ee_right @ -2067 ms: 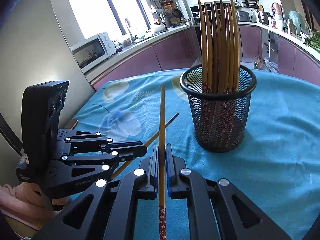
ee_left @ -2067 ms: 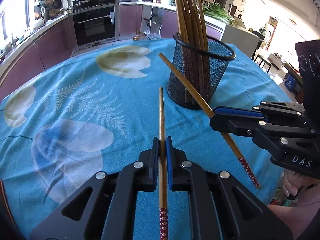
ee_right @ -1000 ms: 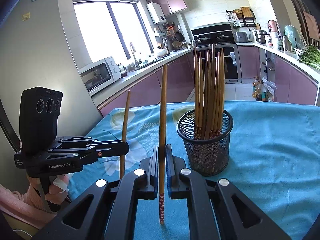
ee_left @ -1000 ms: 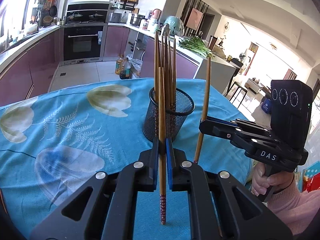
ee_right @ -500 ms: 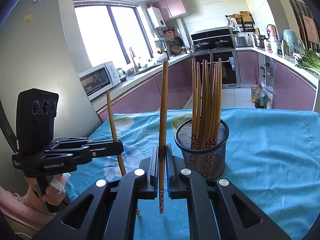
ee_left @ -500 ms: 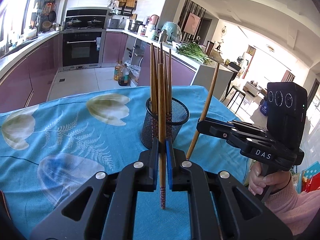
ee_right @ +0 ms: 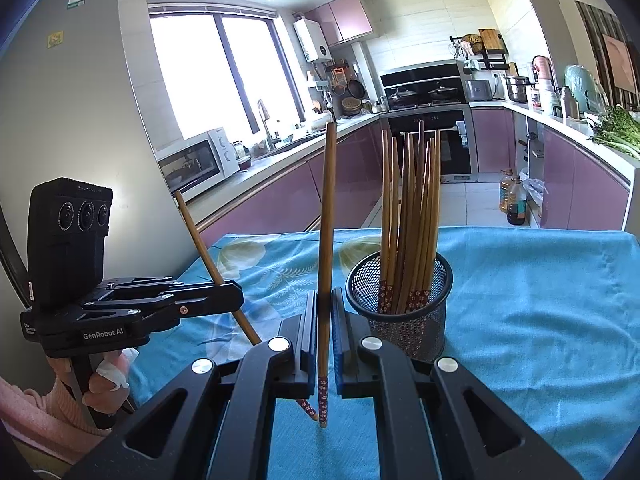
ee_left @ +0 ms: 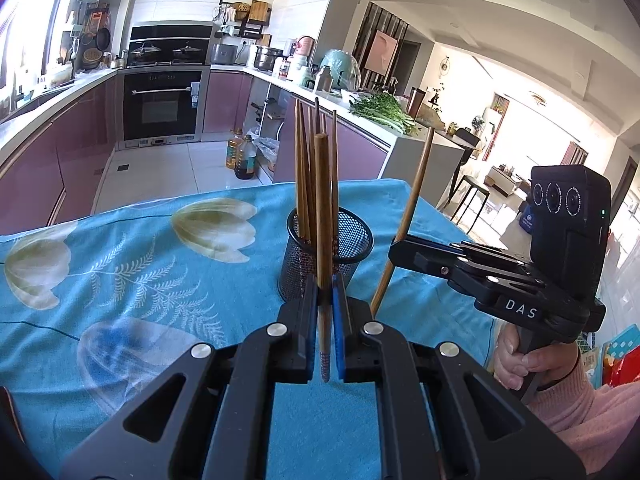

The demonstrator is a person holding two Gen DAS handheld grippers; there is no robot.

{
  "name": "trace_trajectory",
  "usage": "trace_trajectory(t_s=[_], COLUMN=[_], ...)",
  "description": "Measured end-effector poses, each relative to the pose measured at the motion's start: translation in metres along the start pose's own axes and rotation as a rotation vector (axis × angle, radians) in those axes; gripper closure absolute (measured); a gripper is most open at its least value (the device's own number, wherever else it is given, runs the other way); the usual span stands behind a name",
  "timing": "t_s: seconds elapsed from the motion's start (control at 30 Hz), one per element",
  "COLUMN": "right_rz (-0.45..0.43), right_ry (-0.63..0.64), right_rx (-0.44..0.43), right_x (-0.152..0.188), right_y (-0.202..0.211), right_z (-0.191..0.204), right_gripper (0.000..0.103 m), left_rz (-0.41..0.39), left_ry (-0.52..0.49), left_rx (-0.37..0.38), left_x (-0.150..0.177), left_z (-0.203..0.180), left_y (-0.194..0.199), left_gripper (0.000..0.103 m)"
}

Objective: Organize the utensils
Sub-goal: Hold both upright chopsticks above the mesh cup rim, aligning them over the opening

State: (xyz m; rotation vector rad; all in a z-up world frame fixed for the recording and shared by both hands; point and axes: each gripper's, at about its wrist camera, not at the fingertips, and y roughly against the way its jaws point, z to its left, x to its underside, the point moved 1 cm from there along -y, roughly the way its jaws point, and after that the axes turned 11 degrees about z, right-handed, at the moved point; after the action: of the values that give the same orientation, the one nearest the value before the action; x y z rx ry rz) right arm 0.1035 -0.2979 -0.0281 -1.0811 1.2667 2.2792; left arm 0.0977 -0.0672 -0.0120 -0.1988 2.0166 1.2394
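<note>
A black mesh cup (ee_left: 352, 240) (ee_right: 420, 316) holds several wooden chopsticks upright on the blue tablecloth. My left gripper (ee_left: 325, 280) is shut on one chopstick (ee_left: 323, 208), held upright in front of the cup. My right gripper (ee_right: 325, 296) is shut on another chopstick (ee_right: 327, 216), held upright just left of the cup. Each gripper shows in the other's view: the right gripper (ee_left: 394, 250) with its tilted chopstick (ee_left: 412, 204), the left gripper (ee_right: 236, 298) with its tilted chopstick (ee_right: 204, 240). Both are above the table.
The round table wears a blue flower-print cloth (ee_left: 140, 280) (ee_right: 540, 300). Kitchen counters, an oven (ee_left: 162, 104) and oil bottles (ee_right: 512, 200) on the floor stand beyond the table.
Both grippers have lifted their chopsticks off the table and tipped them from lying forward to upright. The cup now looks farther and lower in both views.
</note>
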Motion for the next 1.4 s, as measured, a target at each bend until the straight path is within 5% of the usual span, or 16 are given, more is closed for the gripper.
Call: trace_trajectory(t_s=[1.4], right_rz=[-0.04], right_ry=[0.008], right_rx=[0.021], right_x=[-0.015], right_y=[0.0], right_z=[-0.001], right_gripper=[0.097], left_rz=[-0.058], left_ry=[-0.047], left_rx=[-0.016], left_x=[-0.028], left_z=[-0.015], left_y=[0.013], left_gripper=[0.095])
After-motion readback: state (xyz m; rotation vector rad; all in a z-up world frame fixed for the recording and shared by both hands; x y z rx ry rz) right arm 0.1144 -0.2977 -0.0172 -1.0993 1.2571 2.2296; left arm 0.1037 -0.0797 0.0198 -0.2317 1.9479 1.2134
